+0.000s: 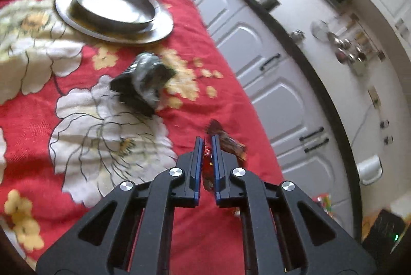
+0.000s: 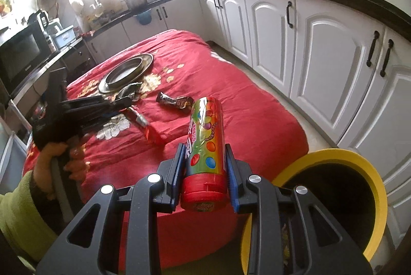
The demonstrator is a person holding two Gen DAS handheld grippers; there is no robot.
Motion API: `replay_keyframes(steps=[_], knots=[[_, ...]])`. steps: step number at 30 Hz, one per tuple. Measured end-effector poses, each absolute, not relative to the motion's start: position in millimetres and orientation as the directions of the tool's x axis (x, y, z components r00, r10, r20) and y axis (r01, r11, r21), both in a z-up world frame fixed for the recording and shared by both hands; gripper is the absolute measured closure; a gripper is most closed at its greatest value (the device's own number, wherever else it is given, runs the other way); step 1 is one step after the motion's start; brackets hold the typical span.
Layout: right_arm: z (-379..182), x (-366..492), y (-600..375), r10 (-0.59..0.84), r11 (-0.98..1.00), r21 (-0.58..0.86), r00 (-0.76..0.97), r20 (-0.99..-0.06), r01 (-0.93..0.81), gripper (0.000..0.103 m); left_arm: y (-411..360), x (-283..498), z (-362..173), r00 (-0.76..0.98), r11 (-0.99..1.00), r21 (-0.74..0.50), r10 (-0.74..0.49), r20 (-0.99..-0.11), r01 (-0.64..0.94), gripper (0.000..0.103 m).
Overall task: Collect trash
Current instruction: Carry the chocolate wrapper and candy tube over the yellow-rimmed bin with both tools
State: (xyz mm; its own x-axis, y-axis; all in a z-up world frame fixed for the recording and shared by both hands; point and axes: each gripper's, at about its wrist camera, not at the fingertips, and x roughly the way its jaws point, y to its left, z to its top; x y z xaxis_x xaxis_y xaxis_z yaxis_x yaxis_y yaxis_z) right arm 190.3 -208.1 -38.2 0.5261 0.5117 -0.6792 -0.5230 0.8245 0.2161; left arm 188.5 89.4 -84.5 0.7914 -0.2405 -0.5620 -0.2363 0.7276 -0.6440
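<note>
Red cloth (image 2: pixel 231 105) with white and yellow flowers covers the round table, and most of the trash lies on it. The left gripper (image 1: pixel 207 144) has its blue-lined jaws drawn almost together on a red wrapper (image 1: pixel 207 167), which shows as a thin red strip pinched between them. From the right wrist view that same wrapper (image 2: pixel 147 127) hangs down from the gripper tips (image 2: pixel 125 102) as a long red and silver sleeve, its lower end close to the cloth; whether it touches I cannot tell.

The right gripper (image 2: pixel 205 149) is closed on a candy tube (image 2: pixel 205 144), a tall cylinder printed with coloured dots and ending in a red cap, held by its sides with the cap end toward the camera. Just to the right and below sits a bin (image 2: pixel 359 159) with a yellow rim and dark inside, beside the table edge.

Still on the cloth are a dark chocolate bar wrapper (image 2: pixel 174 101) near the middle and a crumpled black and silver wrapper (image 1: pixel 146 82) just beside a steel plate (image 1: pixel 164 30) that carries a shallow steel bowl (image 1: pixel 115 5). A hand (image 2: pixel 69 159) in a green sleeve (image 2: pixel 18 210) grips the left tool's handle. White cabinets (image 2: pixel 321 48) under a black counter line the wall.
</note>
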Motion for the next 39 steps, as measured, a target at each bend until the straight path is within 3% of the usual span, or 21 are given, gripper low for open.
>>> replay_keyframes(steps=[17,39], knots=[[-19.6,172.2,-258.3,0.486,0.863,0.236,0.605,-0.631,-0.448,0.075,-5.3,171.8,-38.9,0.786,0.844,-0.536,-0.348,-0.510,0.026,0.102],[-43.9,168.7,-343.7,0.387,0.922,0.288,0.642,-0.662,-0.260,0.075,-113.9,175.6,-49.5,0.691,0.861,-0.445,-0.479,-0.542,0.248,0.102]])
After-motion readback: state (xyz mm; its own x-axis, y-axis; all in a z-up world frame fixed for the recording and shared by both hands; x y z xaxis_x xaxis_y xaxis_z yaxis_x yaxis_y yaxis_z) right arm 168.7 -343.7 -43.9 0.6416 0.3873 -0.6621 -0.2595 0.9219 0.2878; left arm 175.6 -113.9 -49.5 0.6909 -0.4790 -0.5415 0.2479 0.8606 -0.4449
